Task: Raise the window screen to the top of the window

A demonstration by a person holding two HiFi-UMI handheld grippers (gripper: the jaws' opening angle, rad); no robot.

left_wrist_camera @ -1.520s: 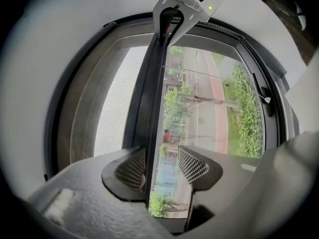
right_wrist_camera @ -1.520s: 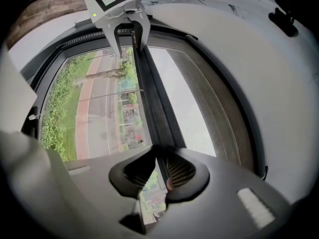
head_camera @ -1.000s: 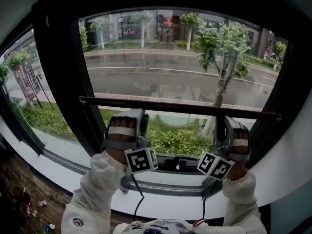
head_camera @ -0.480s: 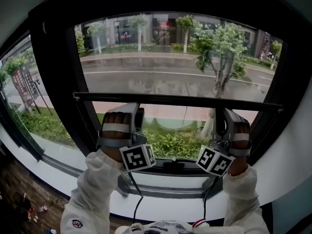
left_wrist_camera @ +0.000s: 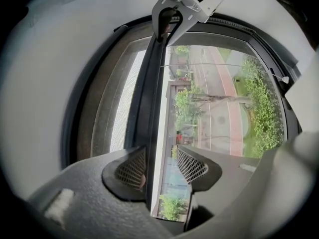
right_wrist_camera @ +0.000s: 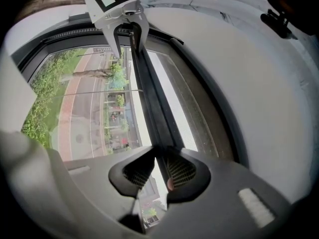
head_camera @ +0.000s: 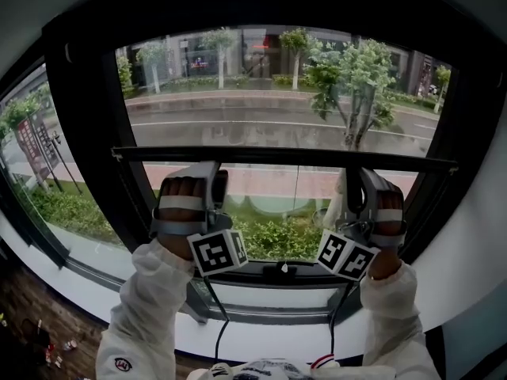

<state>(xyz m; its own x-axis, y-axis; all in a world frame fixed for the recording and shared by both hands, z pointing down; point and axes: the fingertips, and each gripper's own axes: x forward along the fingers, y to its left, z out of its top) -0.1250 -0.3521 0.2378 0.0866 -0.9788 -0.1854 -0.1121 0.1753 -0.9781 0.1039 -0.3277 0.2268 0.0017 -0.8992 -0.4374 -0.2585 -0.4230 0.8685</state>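
The window screen's dark bottom bar (head_camera: 285, 156) runs level across the window, a little below mid-height. My left gripper (head_camera: 212, 169) reaches up around it near the left end. In the left gripper view the bar (left_wrist_camera: 152, 113) lies against one pad of the left gripper (left_wrist_camera: 160, 166), with a gap to the other; these jaws have just been closing a little. My right gripper (head_camera: 358, 177) holds the bar near the right end. In the right gripper view the right gripper (right_wrist_camera: 159, 171) has its pads tight on the bar (right_wrist_camera: 142, 93).
A thick black window frame (head_camera: 83, 133) surrounds the glass, with a white sill (head_camera: 261, 299) below. A thin cord with a small bead (head_camera: 283, 269) hangs at the middle. Outside are a wet road, trees and hedges.
The bar and both grippers sit slightly higher in the window than a second ago.
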